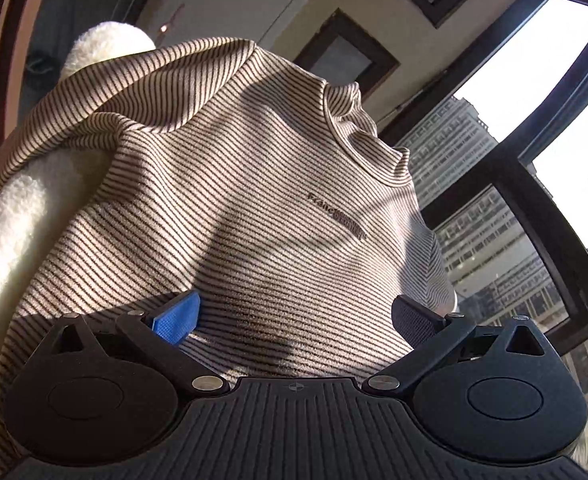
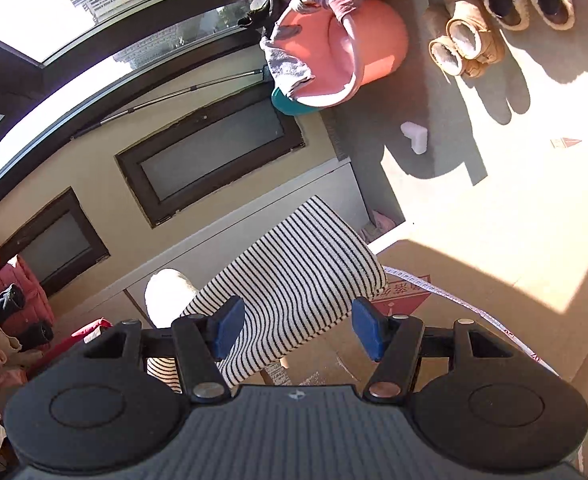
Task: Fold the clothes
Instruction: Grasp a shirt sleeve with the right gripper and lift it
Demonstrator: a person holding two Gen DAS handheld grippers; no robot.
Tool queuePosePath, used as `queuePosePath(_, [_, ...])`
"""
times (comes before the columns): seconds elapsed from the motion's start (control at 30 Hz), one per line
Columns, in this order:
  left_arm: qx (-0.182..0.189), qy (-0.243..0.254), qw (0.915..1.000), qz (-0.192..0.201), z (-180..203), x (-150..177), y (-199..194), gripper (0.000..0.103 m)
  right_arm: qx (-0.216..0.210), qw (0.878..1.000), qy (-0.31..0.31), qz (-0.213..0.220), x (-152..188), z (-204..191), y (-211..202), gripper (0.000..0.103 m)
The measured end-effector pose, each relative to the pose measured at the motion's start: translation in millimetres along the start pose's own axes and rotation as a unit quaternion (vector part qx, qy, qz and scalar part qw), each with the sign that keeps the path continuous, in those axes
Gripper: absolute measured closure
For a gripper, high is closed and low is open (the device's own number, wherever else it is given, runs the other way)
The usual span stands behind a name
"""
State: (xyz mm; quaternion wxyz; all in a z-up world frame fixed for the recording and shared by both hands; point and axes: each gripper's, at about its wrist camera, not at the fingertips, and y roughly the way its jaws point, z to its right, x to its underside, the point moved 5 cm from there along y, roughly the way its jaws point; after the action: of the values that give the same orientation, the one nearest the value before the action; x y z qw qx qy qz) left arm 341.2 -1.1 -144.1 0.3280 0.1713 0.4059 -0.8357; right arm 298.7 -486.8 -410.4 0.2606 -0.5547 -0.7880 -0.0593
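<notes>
Now both grippers, left gripper (image 1: 294, 316) and right gripper (image 2: 298, 330), gape wide and empty; the soft striped shirt (image 1: 234, 184) ahead of the fingers looks limp, best pinched at the hem.

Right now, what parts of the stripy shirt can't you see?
- Left wrist view: the striped shirt has its hem hidden behind the left gripper, whose fingers are spread.
- Same view: the chest lettering is half in shadow, unreadable.
- Right wrist view: the shirt's lower edge passes behind the open right gripper; the collar is not shown.
</notes>
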Motion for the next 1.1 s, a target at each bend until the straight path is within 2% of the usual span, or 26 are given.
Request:
queuePosePath(0.13, [0.006,-0.043,0.9991,0.003,-5.8,-3.1,1.4,0.0,-0.033,0.997,0.072,-0.024,-2.7,19.1,34.8,0.038])
queuePosePath(0.17, [0.008,-0.046,0.9989,0.001,-6.7,-3.9,1.0,0.0,-0.041,0.995,0.09,-0.03,-3.4,23.9,43.5,0.04])
queuePosePath(0.23, [0.013,-0.05,0.9987,-0.003,-8.4,-5.4,0.3,0.0,-0.055,0.991,0.117,-0.036,-5.0,30.4,57.4,0.054])
queuePosePath(0.3, [0.025,-0.037,0.999,-0.009,-9.0,-5.6,0.5,0.0,-0.055,0.995,0.086,-0.013,-7.9,17.1,51.0,0.089])
queuePosePath(0.37, [0.036,-0.024,0.9989,-0.015,-9.7,-5.8,0.7,0.0,-0.032,0.999,-0.011,0.029,-7.0,-15.8,26.7,0.089])
queuePosePath(0.4, [0.041,-0.018,0.9988,-0.018,-10.1,-5.8,0.8,0.0,-0.017,0.996,-0.066,0.05,-5.4,-33.9,13.1,0.09])
queuePosePath(0.47, [0.053,-0.005,0.9983,-0.024,-10.8,-6.0,0.9,0.0,0.005,0.982,-0.167,0.09,-0.5,-69.7,-14.3,0.09])
queuePosePath(0.6, [0.075,0.02,0.9963,-0.037,-12.3,-6.1,1.1,0.0,-0.016,0.948,-0.289,0.132,34.4,-135.9,-75.3,0.09])
queuePosePath(0.7, [0.091,0.038,0.9941,-0.044,-13.3,-7.6,-2.0,0.0,-0.018,0.926,-0.346,0.15,69.1,-161.9,-111.6,0.09])
queuePosePath(0.83, [0.113,0.059,0.9906,-0.049,-14.5,-11.9,-12.0,0.0,0.018,0.894,-0.408,0.182,116.7,-172.5,-144.6,0.09])
queuePosePath(0.93, [0.129,0.075,0.9874,-0.053,-15.4,-15.2,-19.6,0.0,0.054,0.866,-0.455,0.203,146.9,-178.2,-154.5,0.09])
queuePosePath(1.1, [0.138,0.096,0.9853,-0.03,-16.2,-25.3,-52.4,0.0,0.086,0.829,-0.517,0.197,183.8,-197.4,-144.8,0.09])
